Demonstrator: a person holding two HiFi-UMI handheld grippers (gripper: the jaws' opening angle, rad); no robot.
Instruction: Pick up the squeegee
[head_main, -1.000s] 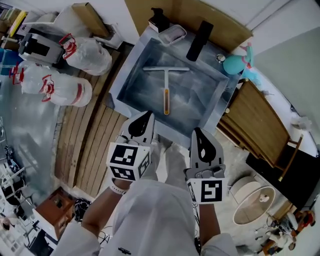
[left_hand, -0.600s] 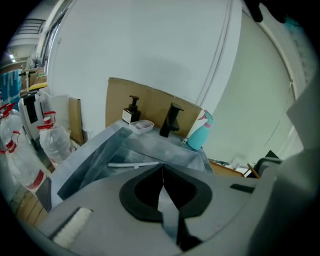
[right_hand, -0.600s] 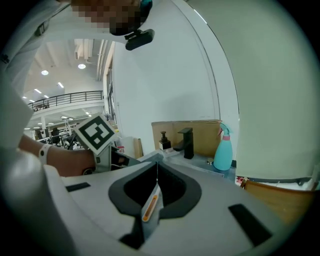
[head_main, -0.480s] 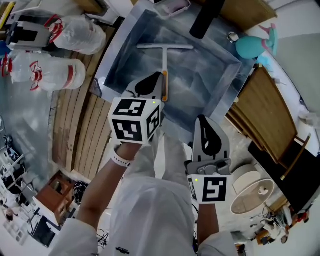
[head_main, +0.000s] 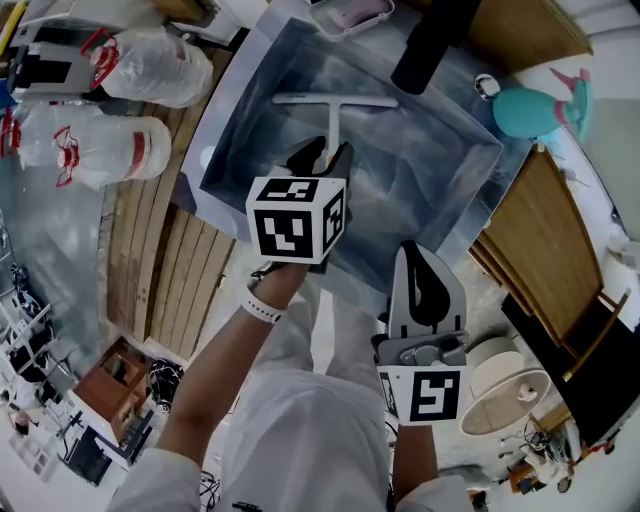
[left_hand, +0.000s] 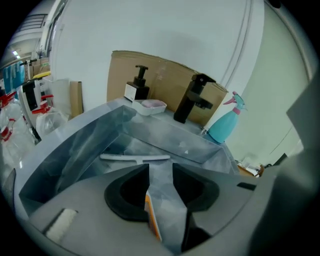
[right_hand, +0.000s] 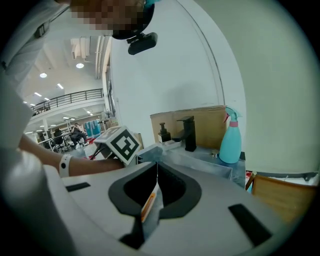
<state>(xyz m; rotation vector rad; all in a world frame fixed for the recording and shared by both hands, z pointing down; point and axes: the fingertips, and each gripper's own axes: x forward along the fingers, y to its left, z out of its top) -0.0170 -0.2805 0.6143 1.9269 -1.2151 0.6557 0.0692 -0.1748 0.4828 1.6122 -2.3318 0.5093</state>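
A white T-shaped squeegee (head_main: 335, 101) lies flat on the floor of the grey sink (head_main: 228, 120), blade toward the far wall. It also shows as a pale bar, the squeegee (left_hand: 135, 158), ahead of the left jaws. My left gripper (head_main: 320, 155) hangs over the sink above the handle and hides its near end. Its jaws are opening, with a clear gap and nothing pressed between them (left_hand: 161, 167). My right gripper (head_main: 417, 256) stays outside the sink by its near rim, shut and empty (right_hand: 156, 167).
A black faucet (head_main: 430, 40), a pink soap dish (head_main: 350, 12) and a teal spray bottle (head_main: 530, 105) stand along the sink's far side. Tied plastic bags (head_main: 110, 150) lie left on wooden slats (head_main: 150, 270). A wooden crate (head_main: 540, 230) and a white round bin (head_main: 500, 400) stand right.
The left gripper has gone forward and down from beside the right one to over the squeegee handle in the sink, and its jaws have parted. The right gripper sank a little.
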